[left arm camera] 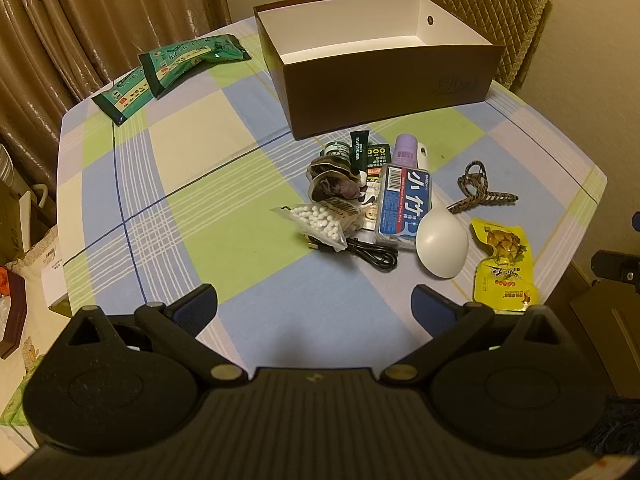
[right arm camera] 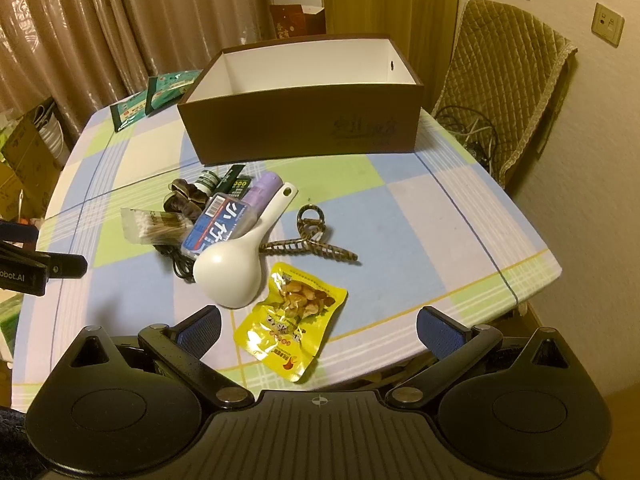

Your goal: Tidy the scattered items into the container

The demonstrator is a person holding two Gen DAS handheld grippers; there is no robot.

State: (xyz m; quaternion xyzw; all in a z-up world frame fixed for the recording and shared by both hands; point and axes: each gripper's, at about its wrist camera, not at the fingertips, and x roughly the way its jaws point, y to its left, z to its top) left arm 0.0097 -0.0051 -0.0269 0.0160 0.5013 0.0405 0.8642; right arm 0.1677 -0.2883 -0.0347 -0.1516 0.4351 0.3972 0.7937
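Note:
An open brown box (left arm camera: 384, 92) (right arm camera: 304, 128) with a white inside stands at the far side of the checked table. In front of it lies a heap: a white scoop (left arm camera: 442, 246) (right arm camera: 232, 276), a blue floss box (left arm camera: 400, 208) (right arm camera: 218, 226), a bag of cotton swabs (left arm camera: 320, 218) (right arm camera: 154, 226), a black cable (left arm camera: 372, 254), a brown scrunchie (left arm camera: 334, 182), a purple tube (left arm camera: 406, 152) (right arm camera: 262, 190), a brown hair claw (left arm camera: 480, 188) (right arm camera: 312, 240) and a yellow snack pack (left arm camera: 504, 266) (right arm camera: 292, 320). My left gripper (left arm camera: 314, 304) hangs open before the heap. My right gripper (right arm camera: 318, 326) is open over the snack pack.
Two green packets (left arm camera: 160, 72) (right arm camera: 152, 98) lie at the far left of the table. A quilted chair (right arm camera: 508, 88) stands behind the right corner with cables on its seat. Curtains hang at the back. Cartons with dishes (right arm camera: 32, 148) sit left of the table.

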